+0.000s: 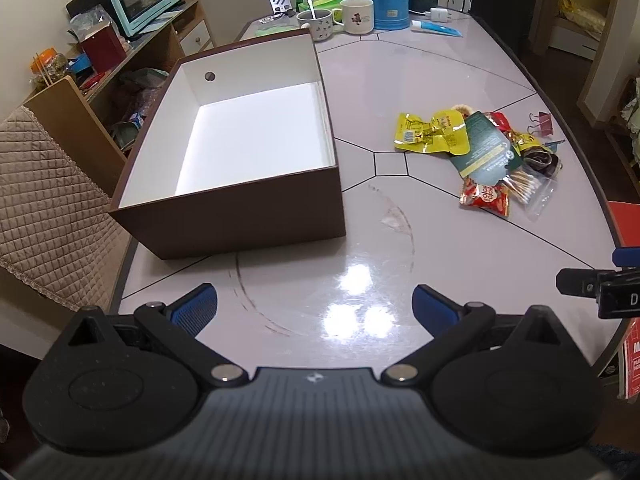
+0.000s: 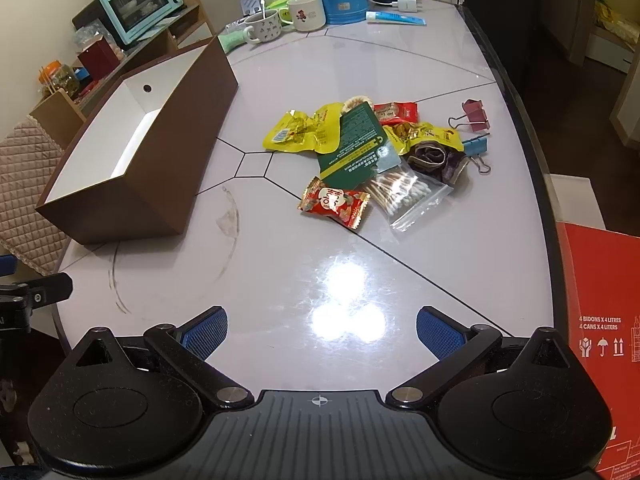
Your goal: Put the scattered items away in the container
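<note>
Evidently start | box (image 1: 224, 220) holds nothing | both grippers, left (image 1: 315, 306) and right (image 2: 322, 330), spread wide, unladen | next: right reaches the snack pile (image 2: 360, 152), nearest packet first

The left tongs (image 1: 315, 304) are spread wide, the two blue ribbed pads (image 1: 196, 307) well apart with nothing between them, black linkage arms angled outward from the body. They hang low over the near part of the surface, pointing forward. The right tongs (image 2: 322, 330) are likewise spread wide and hold nothing, their blue pads (image 2: 438, 336) well apart, also low and aimed forward. In the left wrist view, part of the right tongs shows at the right edge.
</note>
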